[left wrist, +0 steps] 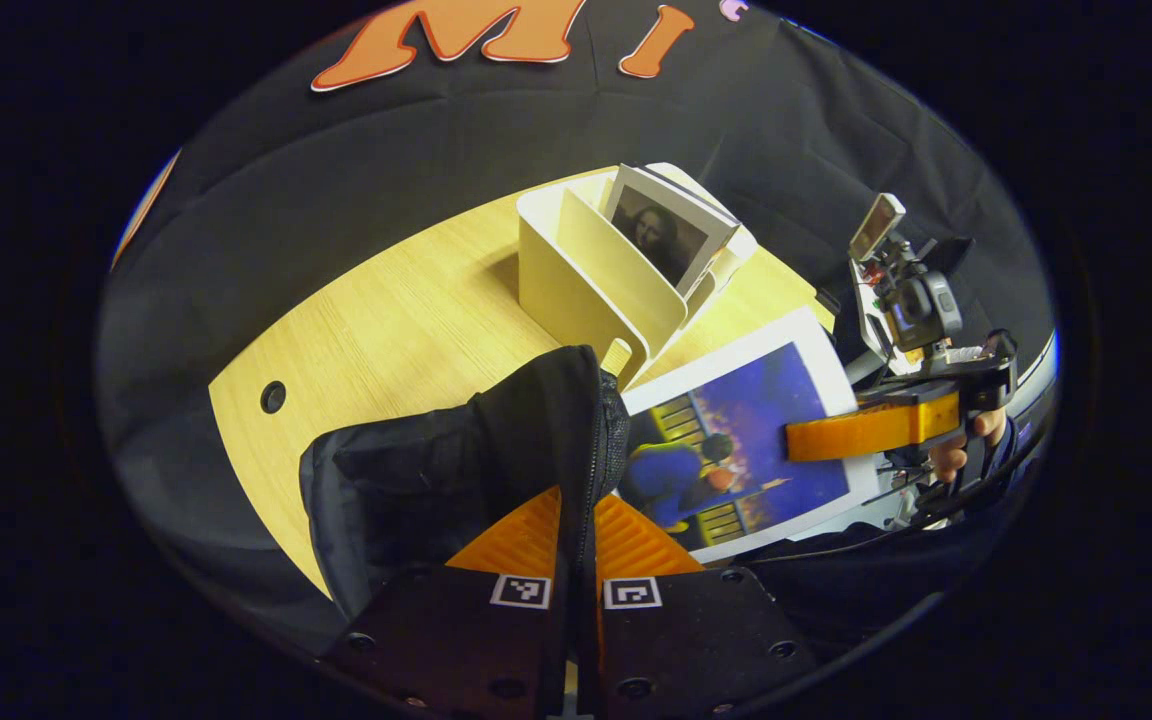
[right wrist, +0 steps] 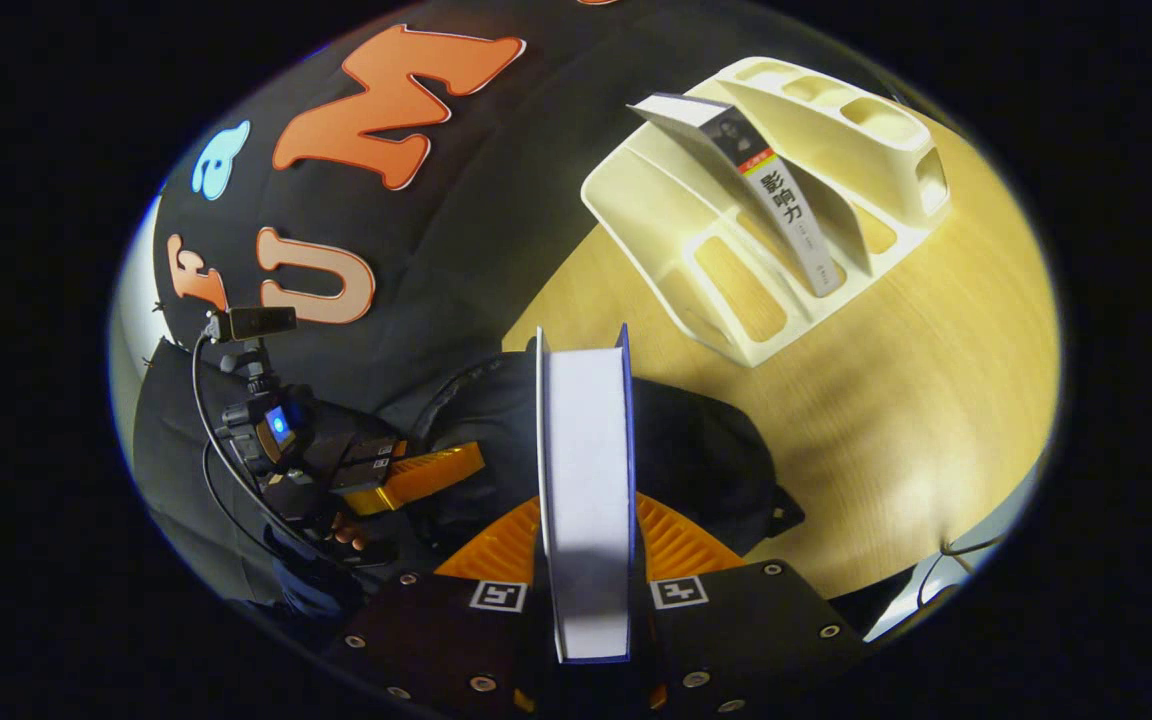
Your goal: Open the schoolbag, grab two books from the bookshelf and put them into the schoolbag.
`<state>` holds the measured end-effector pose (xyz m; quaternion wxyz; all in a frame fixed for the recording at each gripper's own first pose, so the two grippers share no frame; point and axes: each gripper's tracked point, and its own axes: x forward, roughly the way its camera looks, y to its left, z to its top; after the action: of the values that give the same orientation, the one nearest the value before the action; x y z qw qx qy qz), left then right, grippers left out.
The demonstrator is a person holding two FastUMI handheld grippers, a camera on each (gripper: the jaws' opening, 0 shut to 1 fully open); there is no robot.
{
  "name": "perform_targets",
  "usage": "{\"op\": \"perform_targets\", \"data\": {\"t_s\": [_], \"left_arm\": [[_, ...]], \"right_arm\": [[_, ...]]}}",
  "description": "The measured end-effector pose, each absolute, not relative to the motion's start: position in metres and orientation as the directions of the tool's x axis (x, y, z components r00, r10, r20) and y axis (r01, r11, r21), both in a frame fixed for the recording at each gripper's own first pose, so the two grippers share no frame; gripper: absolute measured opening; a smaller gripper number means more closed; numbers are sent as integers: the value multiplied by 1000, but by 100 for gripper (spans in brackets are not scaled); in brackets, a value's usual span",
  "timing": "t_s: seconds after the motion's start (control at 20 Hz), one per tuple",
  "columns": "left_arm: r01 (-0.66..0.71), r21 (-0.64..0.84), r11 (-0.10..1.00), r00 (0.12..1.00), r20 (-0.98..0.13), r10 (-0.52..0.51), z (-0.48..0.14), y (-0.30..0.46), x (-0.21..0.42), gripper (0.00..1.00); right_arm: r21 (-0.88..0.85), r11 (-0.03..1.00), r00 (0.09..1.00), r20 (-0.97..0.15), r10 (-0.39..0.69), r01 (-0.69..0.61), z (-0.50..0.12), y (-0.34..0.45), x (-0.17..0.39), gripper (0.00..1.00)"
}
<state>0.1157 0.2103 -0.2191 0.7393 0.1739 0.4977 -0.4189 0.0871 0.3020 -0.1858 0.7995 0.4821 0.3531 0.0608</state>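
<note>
The black schoolbag (left wrist: 436, 480) stands on the wooden table. My left gripper (left wrist: 579, 500) is shut on its zipper edge, holding the opening up. A blue-covered book (left wrist: 736, 440) hangs beside the bag's opening, with my right gripper (left wrist: 798, 440) shut on it. In the right gripper view the book's white page edge (right wrist: 586, 470) stands upright between my orange fingers (right wrist: 681, 545), above the bag (right wrist: 711, 450). The left gripper (right wrist: 436, 470) holds the bag at the left. The white bookshelf (left wrist: 586, 280) behind holds another book (left wrist: 661, 235), its spine (right wrist: 791, 215) leaning in a slot.
The table (left wrist: 386, 330) has a round cable hole (left wrist: 273, 397) at the left. A hand (left wrist: 951, 455) holds the right gripper near the table's right edge. The bookshelf (right wrist: 736, 270) has several open slots. Bare wood (right wrist: 916, 400) lies right of the bag.
</note>
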Motion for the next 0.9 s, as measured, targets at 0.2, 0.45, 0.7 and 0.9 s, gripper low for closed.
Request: {"op": "perform_targets", "data": {"t_s": [0.2, 0.45, 0.7, 0.9], "left_arm": [[772, -173, 612, 166, -874, -456, -215, 208, 117, 5], [761, -186, 622, 177, -862, -474, -214, 206, 116, 6], [748, -204, 632, 182, -852, -490, -210, 203, 114, 5], [745, -214, 632, 182, -846, -501, -209, 205, 112, 6]], "right_arm": [[828, 498, 724, -507, 468, 258, -219, 320, 106, 30], [887, 384, 757, -431, 492, 256, -237, 351, 136, 30], [889, 385, 777, -419, 470, 247, -255, 386, 162, 30], [895, 360, 758, -422, 496, 263, -262, 409, 175, 31]]}}
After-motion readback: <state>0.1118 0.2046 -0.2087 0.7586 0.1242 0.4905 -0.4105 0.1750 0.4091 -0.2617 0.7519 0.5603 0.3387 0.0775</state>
